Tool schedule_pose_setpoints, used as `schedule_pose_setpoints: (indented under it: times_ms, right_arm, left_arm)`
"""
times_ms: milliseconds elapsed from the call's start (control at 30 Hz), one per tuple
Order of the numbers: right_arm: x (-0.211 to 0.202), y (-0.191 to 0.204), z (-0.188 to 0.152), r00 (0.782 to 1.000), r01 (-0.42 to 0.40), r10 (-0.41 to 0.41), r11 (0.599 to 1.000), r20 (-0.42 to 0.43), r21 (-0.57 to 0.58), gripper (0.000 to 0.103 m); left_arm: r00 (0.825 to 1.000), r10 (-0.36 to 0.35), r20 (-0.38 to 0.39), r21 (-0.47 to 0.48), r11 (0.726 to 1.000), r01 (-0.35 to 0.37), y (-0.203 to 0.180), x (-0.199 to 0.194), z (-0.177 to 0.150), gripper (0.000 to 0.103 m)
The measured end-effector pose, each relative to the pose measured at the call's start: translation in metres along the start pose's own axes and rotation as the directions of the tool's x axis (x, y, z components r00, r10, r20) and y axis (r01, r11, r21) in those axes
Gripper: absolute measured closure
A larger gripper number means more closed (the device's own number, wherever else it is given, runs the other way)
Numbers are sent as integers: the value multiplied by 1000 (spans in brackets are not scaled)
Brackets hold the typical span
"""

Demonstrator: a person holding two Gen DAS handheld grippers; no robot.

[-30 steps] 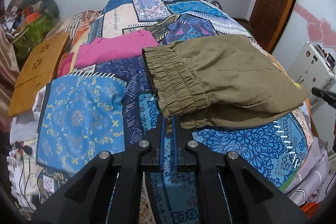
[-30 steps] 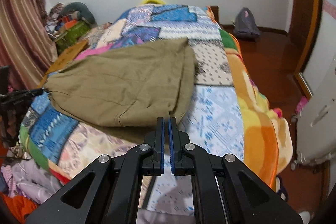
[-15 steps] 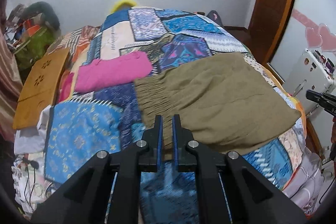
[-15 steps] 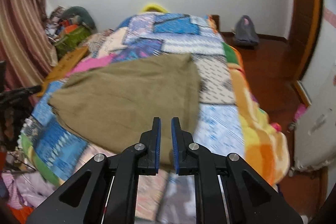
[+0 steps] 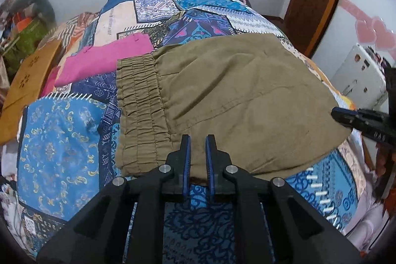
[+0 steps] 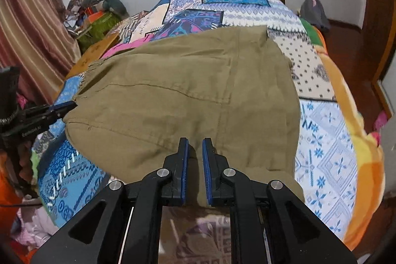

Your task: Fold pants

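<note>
On the patchwork bedspread (image 5: 66, 140) the olive pants (image 5: 235, 95) lie flat and folded over, the gathered waistband (image 5: 141, 110) toward the left side and the doubled cloth running off toward the right edge of the bed. Just beyond them, touching or nearly so, sits a folded pink garment (image 5: 104, 61). Both tools hover at the near edge of the pants — the left gripper (image 5: 198, 147) just beside the waistband, its blue-lined jaws a little apart with nothing between them, and the right gripper (image 6: 195, 150) over the other end of the cloth, its jaws likewise parted and empty. My guess is that one fold has just been laid down and let go, and the step in hand is settling it before the next. What comes next probably asks each claw to close on the near edge, or on one end, taking all the layers together so the fold does not slide open, then carry it across to make a smaller, tidier bundle.
</note>
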State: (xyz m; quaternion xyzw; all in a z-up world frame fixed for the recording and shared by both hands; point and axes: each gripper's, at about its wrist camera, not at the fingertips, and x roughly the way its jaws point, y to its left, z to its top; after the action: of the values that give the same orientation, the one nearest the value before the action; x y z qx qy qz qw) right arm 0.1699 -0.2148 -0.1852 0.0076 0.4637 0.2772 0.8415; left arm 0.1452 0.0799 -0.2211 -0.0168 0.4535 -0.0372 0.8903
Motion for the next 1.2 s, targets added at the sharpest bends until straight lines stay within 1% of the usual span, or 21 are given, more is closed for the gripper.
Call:
schedule_pose_setpoints:
  times_ms: [33,67,100,133,167,333,433,467,500,533,600,667,800,900,967,1133,1200]
  right_arm:
    - [-1,1,-1,1000,26,-27,1000,-6,-13,93]
    - [-2,0,-4,998,61,-62,997,-13,-43,91]
    - [-4,-1,-4,998,68,-69,996,-14,-53,87]
    - [-7,-4,-5,997,79,-80,995,-14,-54,80]
    - [-9,-8,-6,996,84,-85,995,-16,-50,76]
    - [-19,-27,-2,991,122,-123,992,-45,-38,75]
    - [-26,-36,10,991,128,-128,992,-24,-22,75]
    - [-26,-37,15,991,132,-133,991,-14,-22,75]
    - [-27,-40,21,990,139,-139,990,1,-21,75]
    - [-27,-42,29,990,140,-140,990,15,-19,75]
    - [-23,-46,42,990,141,-141,990,32,-16,75]
    - [-16,-48,58,988,146,-145,989,46,-20,75]
    - [3,-57,90,988,144,-142,989,67,-22,73]
    - [20,-63,108,987,149,-146,989,73,-26,70]
    - [34,-69,119,988,141,-139,990,64,-23,67]
    - [77,-86,138,990,142,-142,989,14,-26,67]
    - [93,-90,144,991,134,-134,991,-5,-29,67]
  left_arm:
    - [1000,3,-3,12,1000,-3,-1,-1,0,91]
    - [1000,6,-11,23,1000,-6,-1,-2,1,91]
    - [1000,7,-18,24,1000,-7,1,-5,4,91]
    - [1000,2,-14,11,1000,-2,3,-8,6,91]
    - [1000,0,-9,-8,1000,0,8,-13,10,91]
    - [998,61,34,-52,997,-59,32,-28,31,90]
    - [992,117,43,-71,991,-114,50,-26,47,78]
    - [990,132,44,-81,988,-128,56,-23,53,73]
    - [990,133,44,-95,987,-128,61,-20,59,68]
    - [991,129,42,-106,987,-124,66,-17,63,66]
    - [992,121,29,-128,985,-116,73,-7,74,57]
    - [993,113,19,-140,984,-109,78,4,85,52]
    - [991,133,7,-117,984,-131,78,24,102,49]
    - [990,143,-16,-94,985,-144,77,43,110,47]
    - [989,146,-36,-91,985,-149,79,56,112,47]
    - [986,150,-71,-83,984,-156,83,79,114,47]
    - [985,155,-75,-72,984,-161,83,84,114,43]
